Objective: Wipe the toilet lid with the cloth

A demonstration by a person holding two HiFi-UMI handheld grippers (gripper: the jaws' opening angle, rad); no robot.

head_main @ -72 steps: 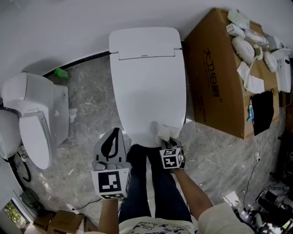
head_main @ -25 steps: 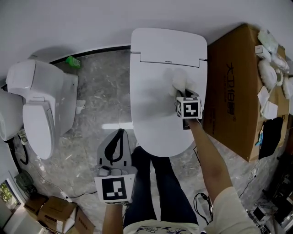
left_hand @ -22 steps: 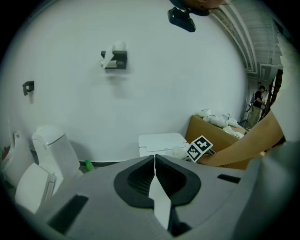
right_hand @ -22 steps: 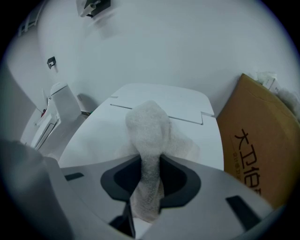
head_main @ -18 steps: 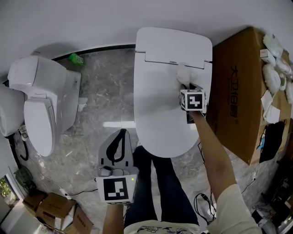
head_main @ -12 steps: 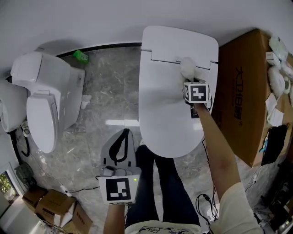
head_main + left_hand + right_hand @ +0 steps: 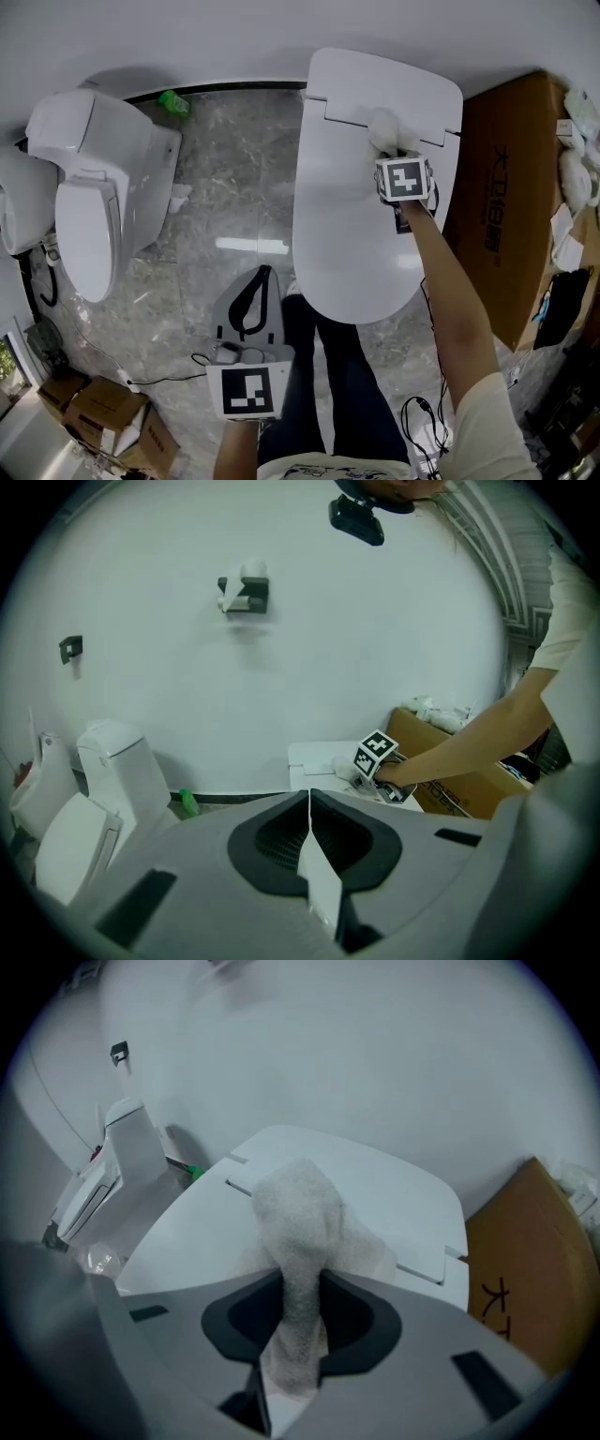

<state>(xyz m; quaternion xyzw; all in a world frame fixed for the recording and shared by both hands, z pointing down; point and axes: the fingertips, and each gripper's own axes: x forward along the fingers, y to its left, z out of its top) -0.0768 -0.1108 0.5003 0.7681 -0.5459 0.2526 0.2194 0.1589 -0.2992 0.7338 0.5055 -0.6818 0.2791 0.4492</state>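
The white toilet lid [image 7: 361,216] lies shut in the middle of the head view. My right gripper [image 7: 392,148] is shut on a white cloth [image 7: 384,129], pressed on the lid's far right part near the hinge line. In the right gripper view the cloth [image 7: 295,1232] bulges out between the jaws and spreads on the lid [image 7: 375,1190]. My left gripper [image 7: 248,309] hangs off the toilet at the near left, above the floor, shut with nothing in it. The left gripper view shows its jaws meeting [image 7: 309,841], and the right gripper's marker cube [image 7: 375,755] far off.
A second white toilet [image 7: 89,202] stands at the left on the grey marble floor [image 7: 239,197]. A large brown cardboard box [image 7: 511,206] stands right of the wiped toilet. A green object [image 7: 173,101] lies by the wall. Small boxes [image 7: 98,412] sit at the lower left.
My right gripper has slid the cloth from the lid's near edge up its right side to the hinge end. The left gripper has kept its place.
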